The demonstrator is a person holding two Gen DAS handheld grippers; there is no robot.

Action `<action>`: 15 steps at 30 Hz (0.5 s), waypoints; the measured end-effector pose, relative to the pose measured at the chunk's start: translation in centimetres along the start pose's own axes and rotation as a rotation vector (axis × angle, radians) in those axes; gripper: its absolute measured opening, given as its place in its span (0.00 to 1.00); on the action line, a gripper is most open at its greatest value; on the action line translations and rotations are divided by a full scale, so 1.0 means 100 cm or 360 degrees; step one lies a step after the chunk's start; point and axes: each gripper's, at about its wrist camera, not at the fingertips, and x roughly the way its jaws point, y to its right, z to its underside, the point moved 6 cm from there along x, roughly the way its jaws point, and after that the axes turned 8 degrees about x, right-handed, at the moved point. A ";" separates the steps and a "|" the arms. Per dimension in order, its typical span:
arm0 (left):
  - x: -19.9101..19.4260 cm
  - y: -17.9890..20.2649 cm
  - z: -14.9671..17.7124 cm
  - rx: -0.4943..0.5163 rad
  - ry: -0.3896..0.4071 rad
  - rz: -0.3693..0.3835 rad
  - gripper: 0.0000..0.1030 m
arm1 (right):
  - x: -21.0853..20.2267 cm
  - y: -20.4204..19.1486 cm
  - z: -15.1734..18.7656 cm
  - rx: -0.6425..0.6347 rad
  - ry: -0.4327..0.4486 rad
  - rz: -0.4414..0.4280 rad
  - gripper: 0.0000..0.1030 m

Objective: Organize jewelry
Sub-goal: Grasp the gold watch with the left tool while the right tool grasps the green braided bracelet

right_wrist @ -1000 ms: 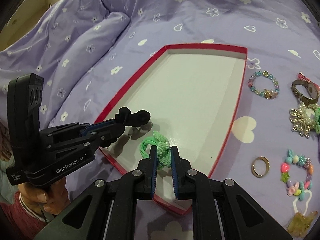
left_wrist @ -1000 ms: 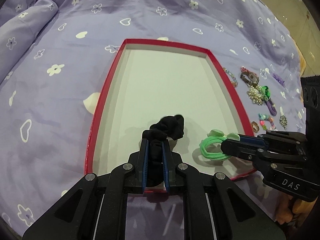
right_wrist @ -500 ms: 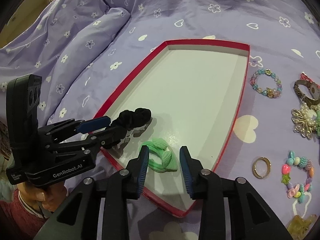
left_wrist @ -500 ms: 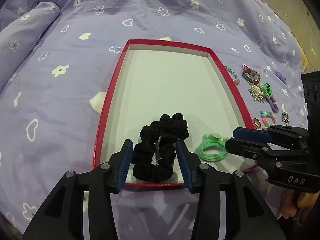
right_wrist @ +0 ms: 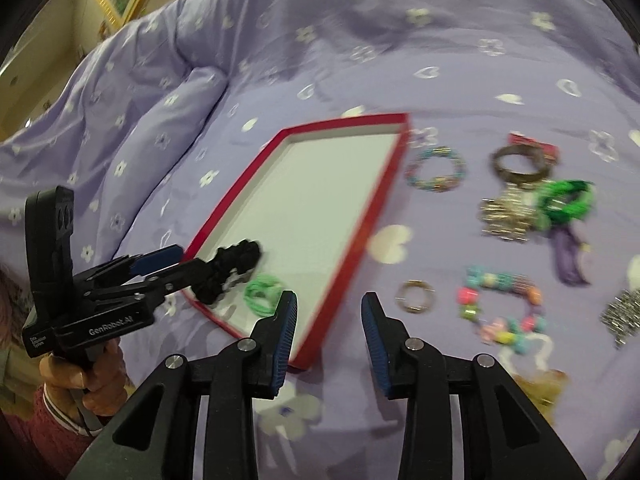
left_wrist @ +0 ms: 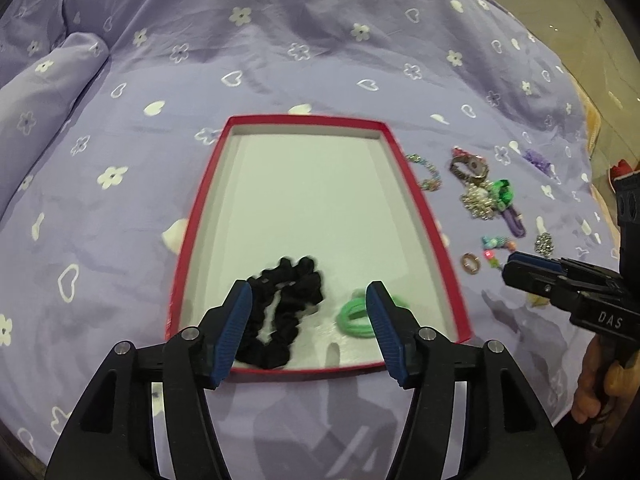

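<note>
A red-rimmed tray (left_wrist: 416, 200) (right_wrist: 352, 248) with a white floor lies on the purple bedspread. A black scrunchie (left_wrist: 280, 312) (right_wrist: 232, 268) and a green hair tie (left_wrist: 354, 316) (right_wrist: 262, 294) lie at its near end. My left gripper (left_wrist: 306, 316) is open and empty, just above and behind the scrunchie. My right gripper (right_wrist: 330, 316) is open and empty, over the tray's near right rim. Loose jewelry lies right of the tray: a gold ring (right_wrist: 416, 296), a pastel bead bracelet (right_wrist: 500, 304), a beaded bracelet (right_wrist: 436, 170).
Further right lie a brown bangle (right_wrist: 520, 160), a pearl brooch (right_wrist: 508, 212), a green scrunchie (right_wrist: 568, 200) with a purple tassel (right_wrist: 568, 256), and a sparkly clip (right_wrist: 624, 316). A yellow clip (right_wrist: 540, 388) lies near my right fingers. A folded duvet ridge (right_wrist: 160, 120) rises on the left.
Both grippers opened and let go: the black scrunchie and green hair tie now lie in the tray. Both grippers pulled back; the right one swung right toward the loose jewelry.
</note>
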 end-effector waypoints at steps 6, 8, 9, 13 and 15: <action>0.002 0.025 -0.019 0.0049 0.0028 0.0045 0.58 | -0.032 0.045 -0.010 0.0118 0.0107 0.0094 0.35; 0.004 0.032 -0.024 0.0064 0.0032 0.0058 0.58 | -0.041 0.059 -0.012 0.0159 0.0135 0.0119 0.35; 0.005 0.037 -0.027 0.0074 0.0035 0.0066 0.58 | -0.046 0.068 -0.014 0.0185 0.0155 0.0135 0.35; 0.011 0.055 -0.037 0.0107 0.0036 0.0093 0.58 | -0.060 0.092 -0.018 0.0249 0.0202 0.0183 0.35; 0.015 0.064 -0.042 0.0121 0.0036 0.0110 0.58 | -0.066 0.103 -0.021 0.0282 0.0223 0.0202 0.35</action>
